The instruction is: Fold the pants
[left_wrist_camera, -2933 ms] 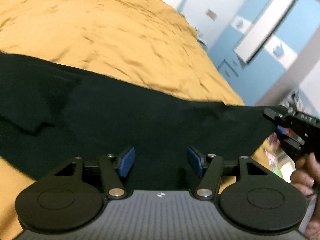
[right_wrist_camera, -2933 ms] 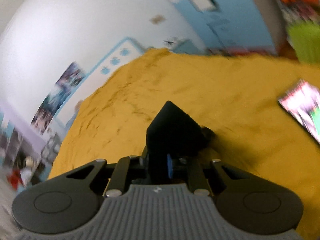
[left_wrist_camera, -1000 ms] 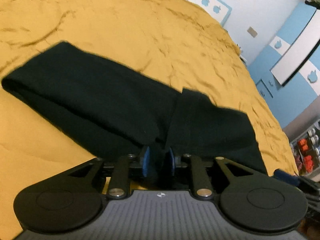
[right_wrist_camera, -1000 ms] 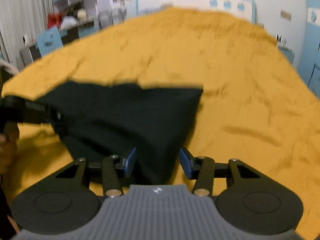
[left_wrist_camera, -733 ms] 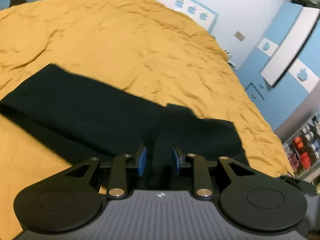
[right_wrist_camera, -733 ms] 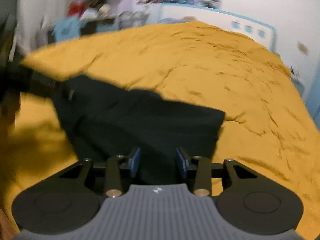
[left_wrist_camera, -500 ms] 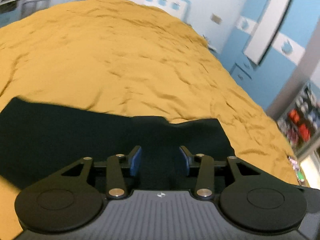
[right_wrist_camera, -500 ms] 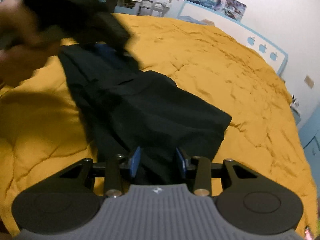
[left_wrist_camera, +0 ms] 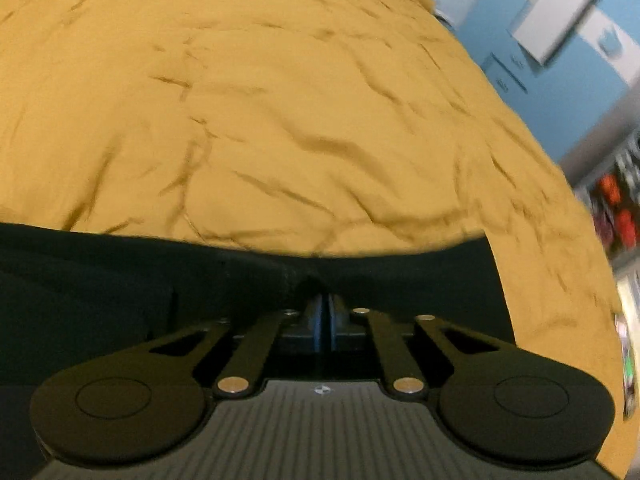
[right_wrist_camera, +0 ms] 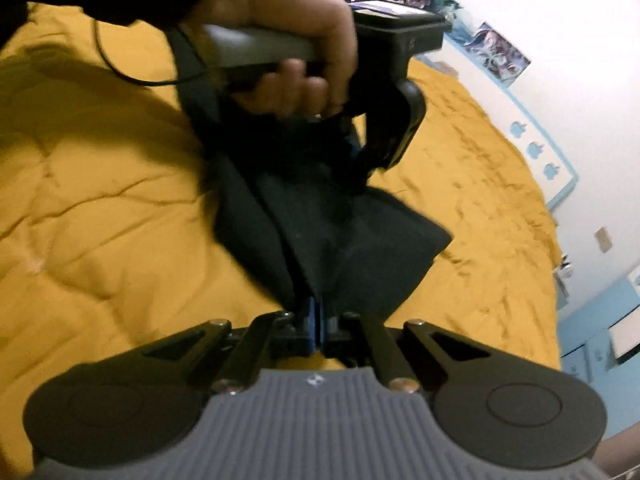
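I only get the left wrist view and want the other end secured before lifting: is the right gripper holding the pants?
Observer: Yes. The right gripper is shut on a bunched edge of the black pants.
Operator: How does the cloth run between the grippers?
Observer: It runs from the right gripper to the left gripper, whose jaws are closing with fabric between them. The rest drapes on the yellow bedspread.
Operator: Anything that could snag?
Observer: A thin black cable hangs by the hand holding the left gripper.
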Demonstrator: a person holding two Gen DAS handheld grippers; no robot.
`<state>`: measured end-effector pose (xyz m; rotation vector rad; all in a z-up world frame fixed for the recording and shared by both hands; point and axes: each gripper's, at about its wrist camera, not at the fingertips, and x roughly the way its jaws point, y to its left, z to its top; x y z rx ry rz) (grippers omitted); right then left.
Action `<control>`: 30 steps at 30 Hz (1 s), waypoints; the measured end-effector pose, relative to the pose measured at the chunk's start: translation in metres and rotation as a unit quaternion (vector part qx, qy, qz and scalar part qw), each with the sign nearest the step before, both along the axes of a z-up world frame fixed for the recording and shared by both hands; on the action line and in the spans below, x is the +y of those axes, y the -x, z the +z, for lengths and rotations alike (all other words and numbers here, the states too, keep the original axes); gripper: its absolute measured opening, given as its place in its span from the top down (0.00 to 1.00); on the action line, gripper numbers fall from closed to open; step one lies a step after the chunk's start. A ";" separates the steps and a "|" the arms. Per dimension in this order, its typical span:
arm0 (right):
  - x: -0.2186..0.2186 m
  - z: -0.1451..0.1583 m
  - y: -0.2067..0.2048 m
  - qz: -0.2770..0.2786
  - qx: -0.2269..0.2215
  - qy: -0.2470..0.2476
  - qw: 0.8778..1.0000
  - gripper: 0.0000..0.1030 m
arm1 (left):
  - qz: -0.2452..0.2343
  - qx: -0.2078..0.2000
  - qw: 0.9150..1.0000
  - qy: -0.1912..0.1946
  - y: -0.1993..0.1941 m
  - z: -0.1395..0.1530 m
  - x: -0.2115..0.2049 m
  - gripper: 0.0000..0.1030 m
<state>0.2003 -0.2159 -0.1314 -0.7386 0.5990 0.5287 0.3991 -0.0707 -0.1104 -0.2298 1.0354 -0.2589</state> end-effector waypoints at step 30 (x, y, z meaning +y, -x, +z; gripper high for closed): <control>-0.026 0.042 -0.039 -0.224 0.094 -0.359 0.901 0.61 | 0.305 -0.070 0.936 0.158 0.186 -0.005 0.316 0.30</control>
